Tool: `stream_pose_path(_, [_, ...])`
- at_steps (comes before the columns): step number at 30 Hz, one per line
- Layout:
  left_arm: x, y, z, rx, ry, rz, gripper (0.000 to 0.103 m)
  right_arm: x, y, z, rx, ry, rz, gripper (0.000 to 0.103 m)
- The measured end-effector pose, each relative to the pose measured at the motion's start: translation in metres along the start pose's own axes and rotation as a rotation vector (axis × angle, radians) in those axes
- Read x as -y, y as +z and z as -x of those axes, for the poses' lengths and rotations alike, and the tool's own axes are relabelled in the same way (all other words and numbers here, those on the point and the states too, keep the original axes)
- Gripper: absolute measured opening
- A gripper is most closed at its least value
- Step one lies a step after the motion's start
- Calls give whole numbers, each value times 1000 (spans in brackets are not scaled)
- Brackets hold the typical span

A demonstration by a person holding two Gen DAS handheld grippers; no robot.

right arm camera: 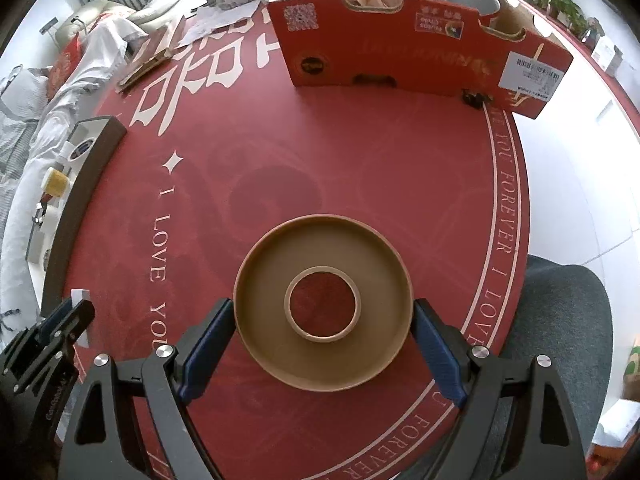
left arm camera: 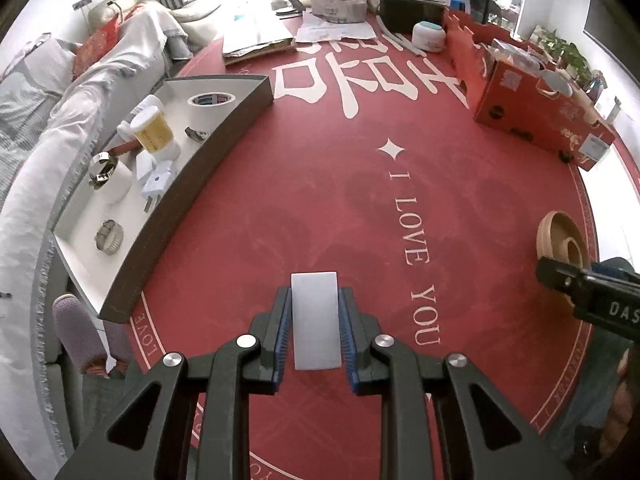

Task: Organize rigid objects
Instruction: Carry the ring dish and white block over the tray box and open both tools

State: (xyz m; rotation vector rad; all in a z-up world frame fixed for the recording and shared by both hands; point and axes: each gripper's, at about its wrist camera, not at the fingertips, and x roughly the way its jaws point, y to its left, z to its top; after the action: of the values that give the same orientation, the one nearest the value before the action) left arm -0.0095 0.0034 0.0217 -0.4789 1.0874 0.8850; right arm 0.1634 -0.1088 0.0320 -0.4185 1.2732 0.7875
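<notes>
My left gripper (left arm camera: 315, 300) is shut on a flat white rectangular block (left arm camera: 316, 320), held over the red round mat (left arm camera: 320, 200). It also shows at the left edge of the right wrist view (right arm camera: 78, 304). My right gripper (right arm camera: 322, 312) has its jaws spread wide on both sides of a tan round dish with a raised centre ring (right arm camera: 324, 308); the blue pads (right arm camera: 208, 344) sit at its rim. The dish shows in the left wrist view (left arm camera: 560, 240) at the right. A grey tray (left arm camera: 180, 184) at the left holds a tape roll (left arm camera: 211, 100), a yellow jar (left arm camera: 152, 132), plugs and metal rings.
A red cardboard carton (right arm camera: 400, 52) stands at the far right of the mat, also in the left wrist view (left arm camera: 540, 112). Papers, boxes and a white round container (left arm camera: 429, 36) crowd the far side. A sofa with white covers (left arm camera: 60, 128) runs along the left.
</notes>
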Motion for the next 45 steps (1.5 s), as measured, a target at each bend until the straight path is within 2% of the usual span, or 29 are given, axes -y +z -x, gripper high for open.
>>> stream_pose_path(7, [-3, -8, 6, 3, -5, 8, 25, -6, -4, 11, 45, -9, 21, 88])
stream_pose_path(31, [-8, -11, 7, -6, -18, 32, 25, -18, -5, 10, 49, -30, 64, 88])
stream_pose_path(39, [-13, -11, 8, 3, -18, 56, 25, -21, -5, 10, 54, -37, 75, 88])
stream_pose_path(45, [-22, -6, 20, 41, -13, 85, 25, -24, -4, 14, 64, -44, 86, 88])
